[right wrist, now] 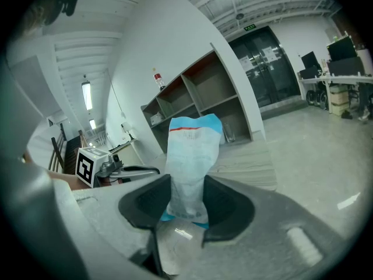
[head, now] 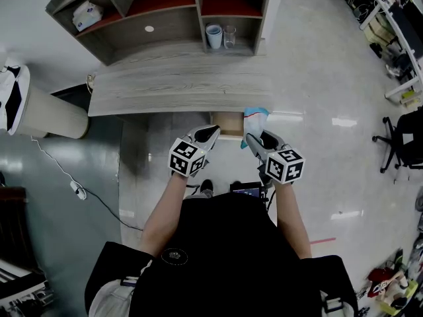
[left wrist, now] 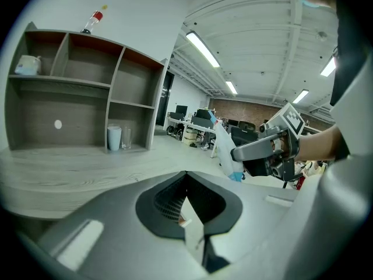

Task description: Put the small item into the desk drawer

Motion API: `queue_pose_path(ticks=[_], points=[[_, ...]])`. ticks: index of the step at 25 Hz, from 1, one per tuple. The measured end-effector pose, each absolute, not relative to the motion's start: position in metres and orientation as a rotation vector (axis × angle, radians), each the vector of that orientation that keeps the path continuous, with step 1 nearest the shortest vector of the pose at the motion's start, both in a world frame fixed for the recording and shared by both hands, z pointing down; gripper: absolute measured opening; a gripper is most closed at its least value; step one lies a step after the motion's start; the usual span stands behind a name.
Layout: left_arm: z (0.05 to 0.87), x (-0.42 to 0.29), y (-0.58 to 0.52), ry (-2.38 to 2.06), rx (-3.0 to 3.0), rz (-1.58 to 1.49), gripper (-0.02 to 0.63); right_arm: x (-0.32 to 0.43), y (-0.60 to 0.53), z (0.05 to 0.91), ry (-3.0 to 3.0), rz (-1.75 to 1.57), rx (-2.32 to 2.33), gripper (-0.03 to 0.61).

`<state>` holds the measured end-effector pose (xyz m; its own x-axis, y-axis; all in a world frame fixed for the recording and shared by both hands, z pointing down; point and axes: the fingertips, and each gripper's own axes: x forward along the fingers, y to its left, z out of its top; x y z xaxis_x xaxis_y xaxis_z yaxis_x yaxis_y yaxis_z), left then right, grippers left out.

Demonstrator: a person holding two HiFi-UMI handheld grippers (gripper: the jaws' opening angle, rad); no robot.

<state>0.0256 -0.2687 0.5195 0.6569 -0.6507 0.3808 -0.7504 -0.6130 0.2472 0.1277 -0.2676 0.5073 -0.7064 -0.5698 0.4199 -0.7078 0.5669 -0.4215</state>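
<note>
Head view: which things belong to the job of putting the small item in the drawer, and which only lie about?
Job: blue-and-white packet; right gripper, closed on it; drawer.
Lying about: pale cup; glass; white pack, all on the shelves.

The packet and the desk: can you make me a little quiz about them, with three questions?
1. Which claw holds the packet?
A. left claw
B. right claw
C. neither

2. True or false: the drawer under the desk is shut.

3. Fill in the gap: right beside the cup stands a clear ____.

Key:
1. B, the packet stands up between its jaws.
2. False, it is pulled out.
3. glass
</note>
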Motion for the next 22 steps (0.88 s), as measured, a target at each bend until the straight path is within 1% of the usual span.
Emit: queue_pose_path(ticks=[9,16,22], points=[[0.532,0.043,-0.274,-1.136,2.439,0.394,0.002,0.156,-0.281,0.521,-2.554,0.874,1.02,0.167],[0.545,0.053,-0.27,-1.181,2.382,0.414,0.002,0.178,-0.294,0.54,-2.516,0.818,0.92,0.167],[0.564,0.041,-0.269,-1.196,2.345,0.421,0.002,0.167,-0.306,0.561,-2.465,0.697,0.821,0.167]])
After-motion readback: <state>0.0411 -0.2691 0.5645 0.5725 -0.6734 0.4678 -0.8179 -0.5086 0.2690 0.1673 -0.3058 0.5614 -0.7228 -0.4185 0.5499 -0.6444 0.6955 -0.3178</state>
